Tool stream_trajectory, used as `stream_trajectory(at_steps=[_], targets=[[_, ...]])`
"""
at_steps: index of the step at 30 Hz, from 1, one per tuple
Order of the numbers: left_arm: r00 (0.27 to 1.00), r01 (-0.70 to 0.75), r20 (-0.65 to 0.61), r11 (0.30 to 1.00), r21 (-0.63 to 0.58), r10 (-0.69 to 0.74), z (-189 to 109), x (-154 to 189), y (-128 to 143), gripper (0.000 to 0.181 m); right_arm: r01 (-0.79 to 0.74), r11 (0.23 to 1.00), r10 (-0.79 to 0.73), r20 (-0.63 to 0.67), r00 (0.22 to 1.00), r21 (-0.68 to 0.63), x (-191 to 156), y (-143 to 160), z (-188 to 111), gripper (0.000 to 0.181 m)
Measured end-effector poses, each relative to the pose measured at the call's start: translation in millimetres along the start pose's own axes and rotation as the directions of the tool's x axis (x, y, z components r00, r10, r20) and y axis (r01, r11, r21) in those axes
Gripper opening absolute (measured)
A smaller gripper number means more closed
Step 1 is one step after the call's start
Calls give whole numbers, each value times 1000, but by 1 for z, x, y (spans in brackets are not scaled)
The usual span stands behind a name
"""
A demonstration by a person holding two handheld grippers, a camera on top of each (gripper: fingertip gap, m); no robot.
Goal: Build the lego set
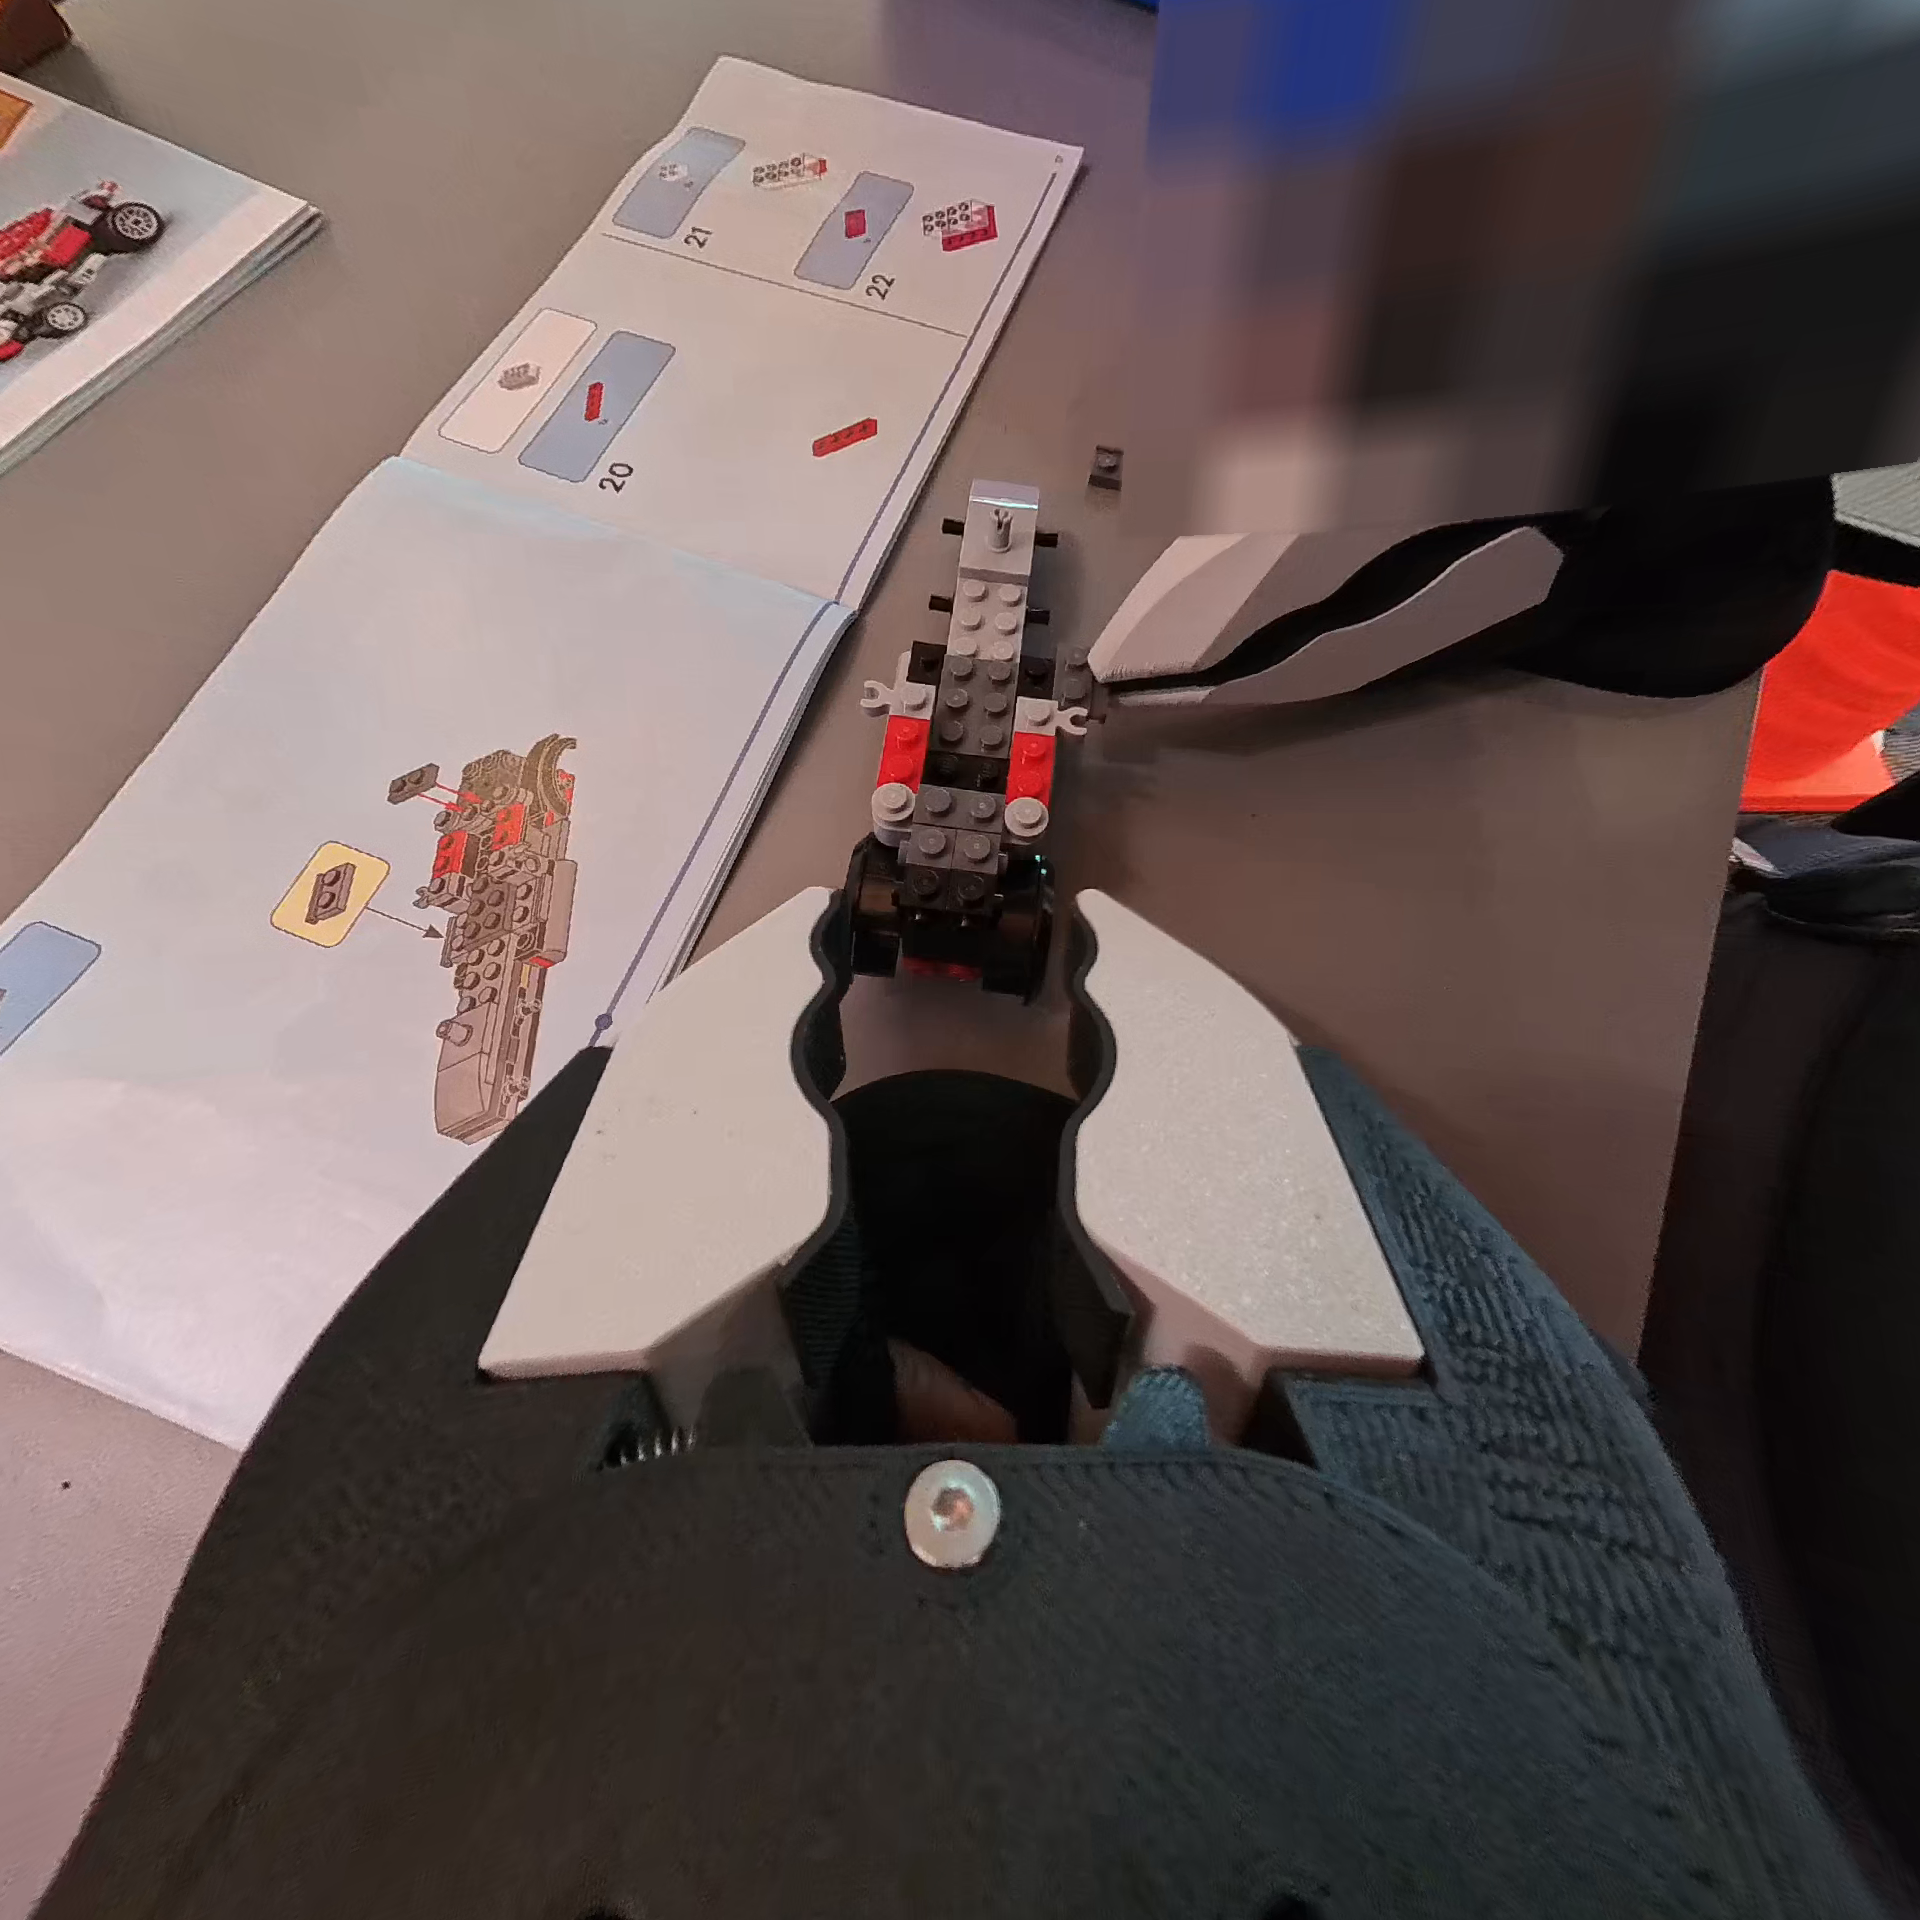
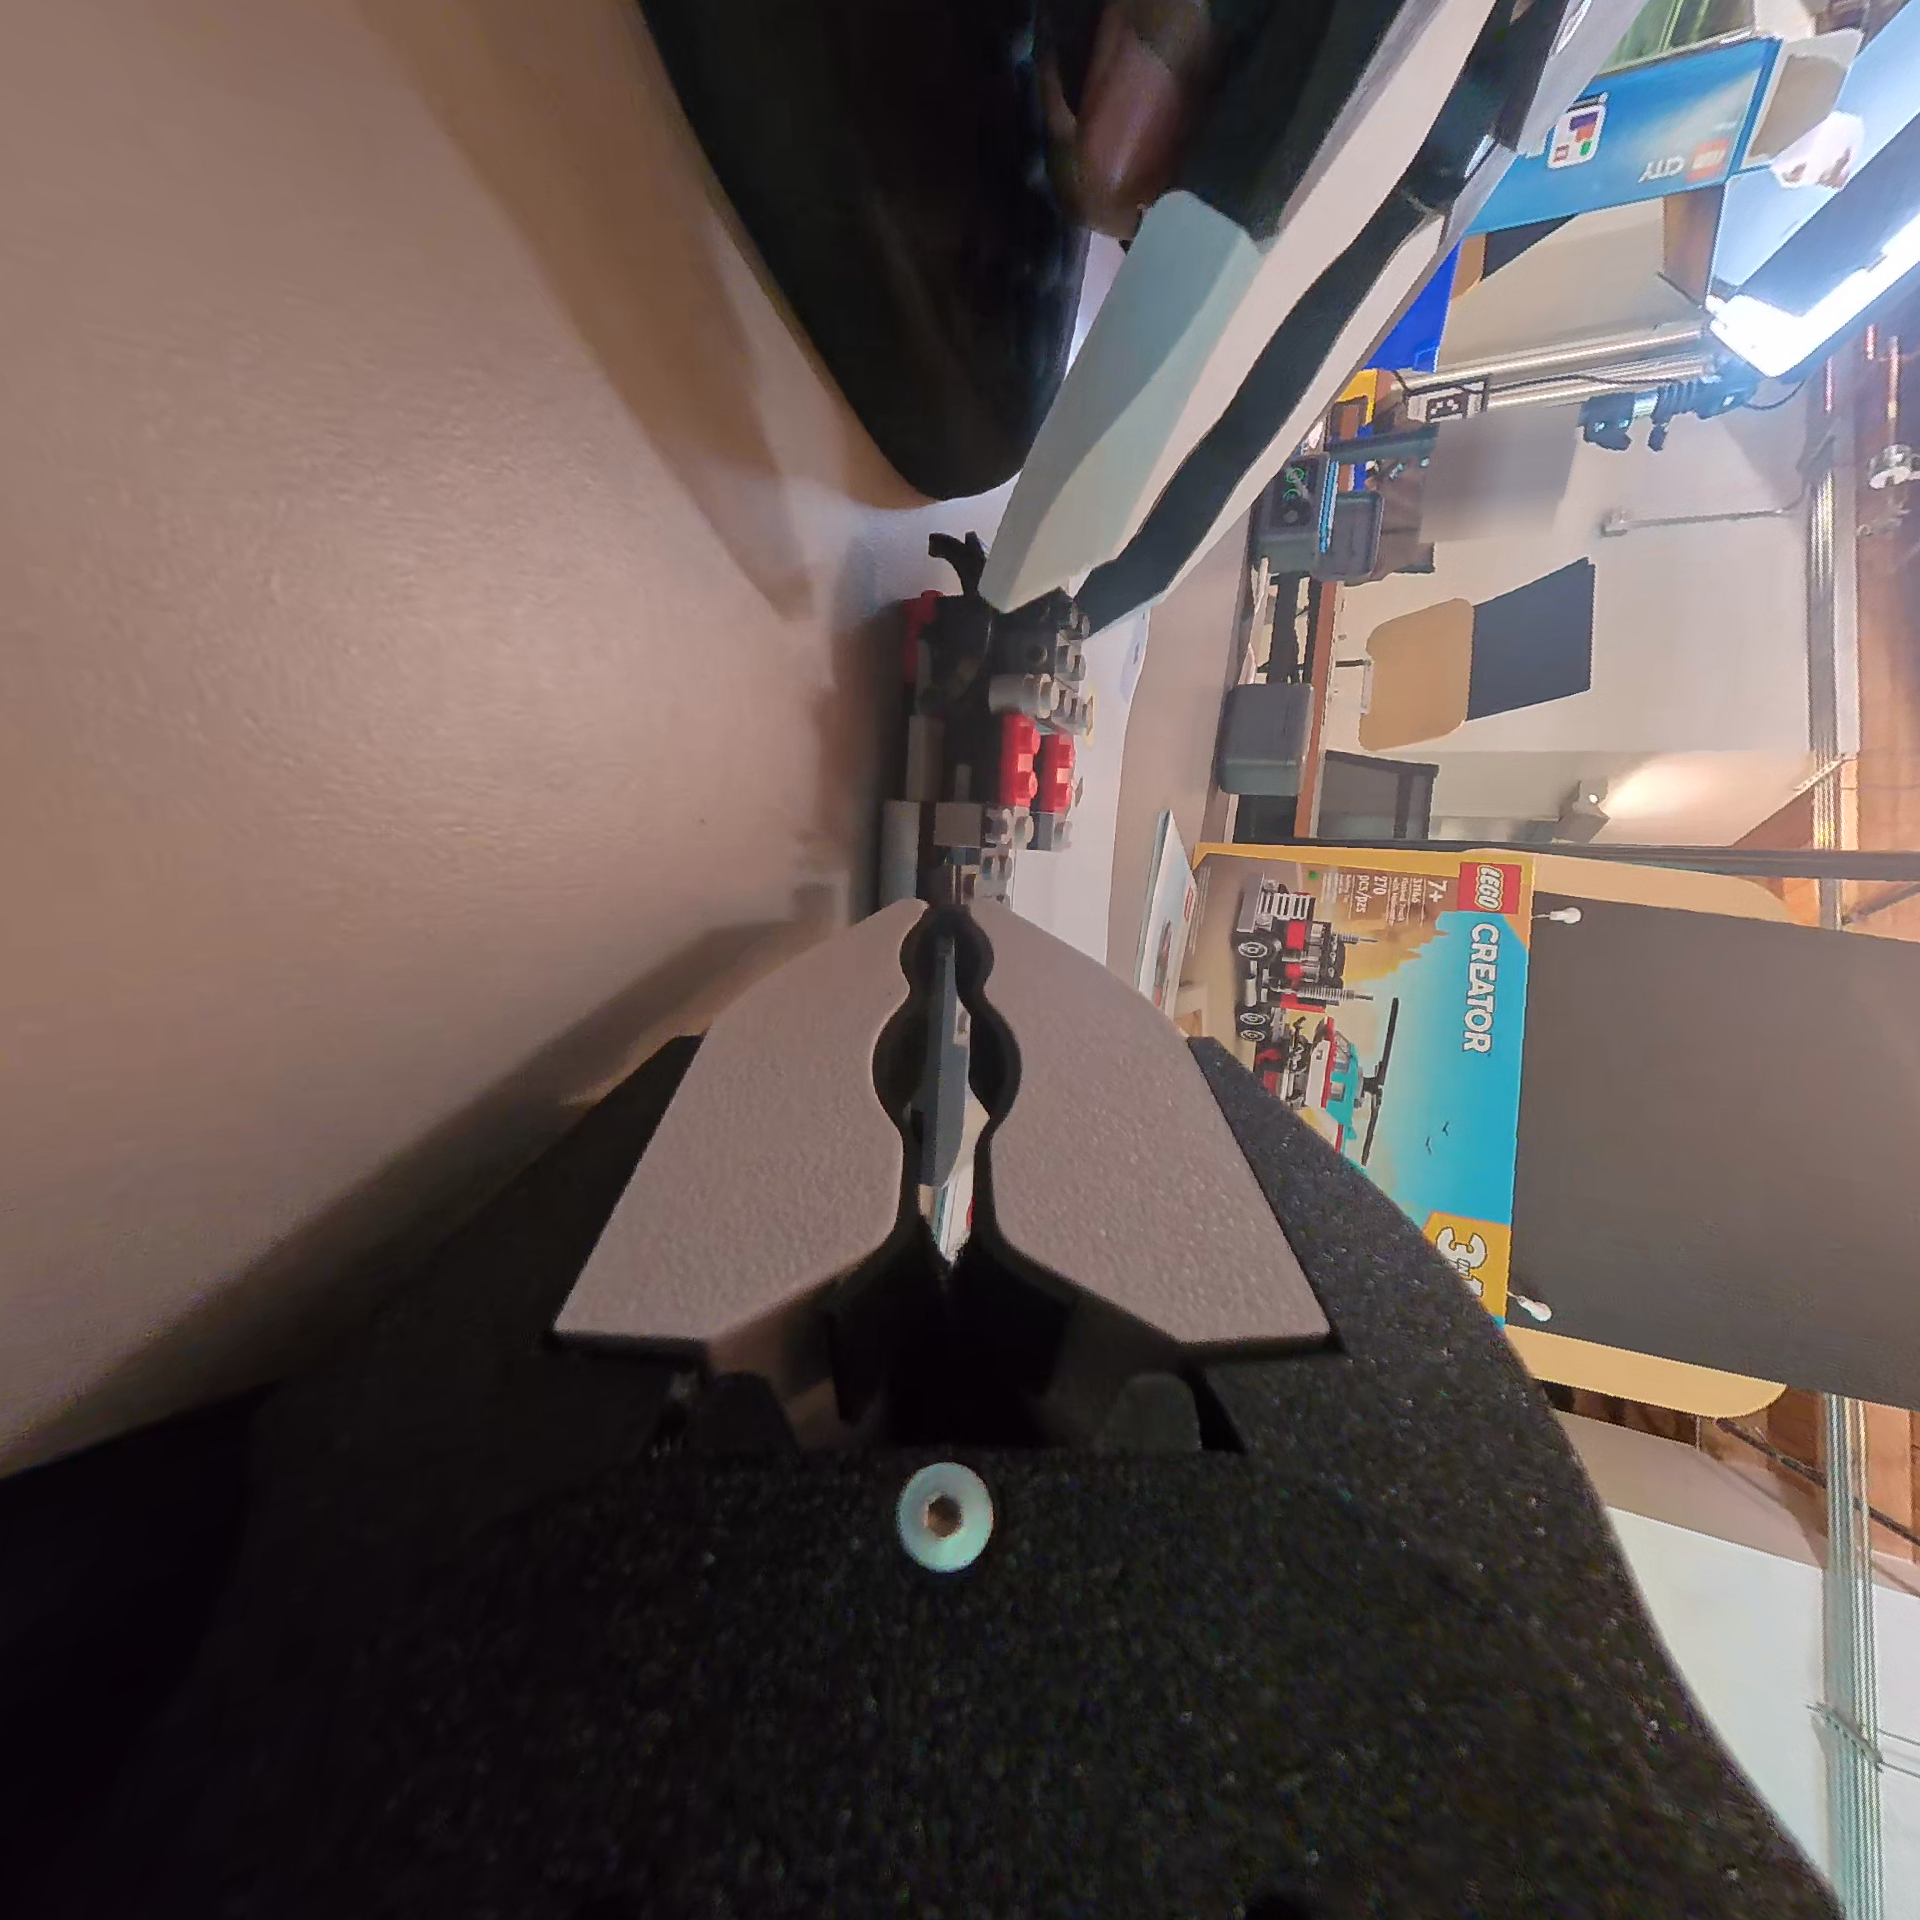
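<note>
A partly built lego truck chassis [image 1: 966, 727], grey, black and red, lies on the grey table [image 1: 1351, 987], pointing away from me. My left gripper [image 1: 951, 935] is shut on its near end, with a finger against each black wheel. My right gripper [image 1: 1099, 686] reaches in from the right, shut on a thin dark grey plate held at the chassis's right side. In the right wrist view the plate [image 2: 940, 1049] sits edge-on between the shut fingers of my right gripper [image 2: 951, 920], just short of the chassis [image 2: 997, 727]. The left gripper [image 2: 1013, 592] holds the chassis's far end there.
An open instruction booklet [image 1: 416, 779] lies left of the chassis, with a second booklet [image 1: 125, 270] at the far left. A small loose dark grey piece [image 1: 1107, 460] lies beyond the chassis. A lego box [image 2: 1351, 1039] stands past the booklet. An orange object [image 1: 1829, 707] is at the right edge.
</note>
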State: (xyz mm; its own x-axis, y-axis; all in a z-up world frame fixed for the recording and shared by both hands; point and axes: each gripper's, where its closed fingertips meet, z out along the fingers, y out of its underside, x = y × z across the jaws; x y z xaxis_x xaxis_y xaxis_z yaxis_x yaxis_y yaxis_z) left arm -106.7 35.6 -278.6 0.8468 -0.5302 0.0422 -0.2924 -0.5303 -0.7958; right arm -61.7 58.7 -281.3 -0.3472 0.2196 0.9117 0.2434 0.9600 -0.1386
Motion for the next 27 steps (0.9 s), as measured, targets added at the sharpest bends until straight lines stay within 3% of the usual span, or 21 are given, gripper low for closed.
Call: stream_trajectory(at_steps=[8,27], targets=[[999,-31,36,999,-23,32,2,-1,2,38,-13,1000,13,19,1000,-6,-1,0,5,3],[1000,27,-12,1000,-15,-28,1,-1,2,35,-87,996,85,81,993,15,-2,1,8,3]])
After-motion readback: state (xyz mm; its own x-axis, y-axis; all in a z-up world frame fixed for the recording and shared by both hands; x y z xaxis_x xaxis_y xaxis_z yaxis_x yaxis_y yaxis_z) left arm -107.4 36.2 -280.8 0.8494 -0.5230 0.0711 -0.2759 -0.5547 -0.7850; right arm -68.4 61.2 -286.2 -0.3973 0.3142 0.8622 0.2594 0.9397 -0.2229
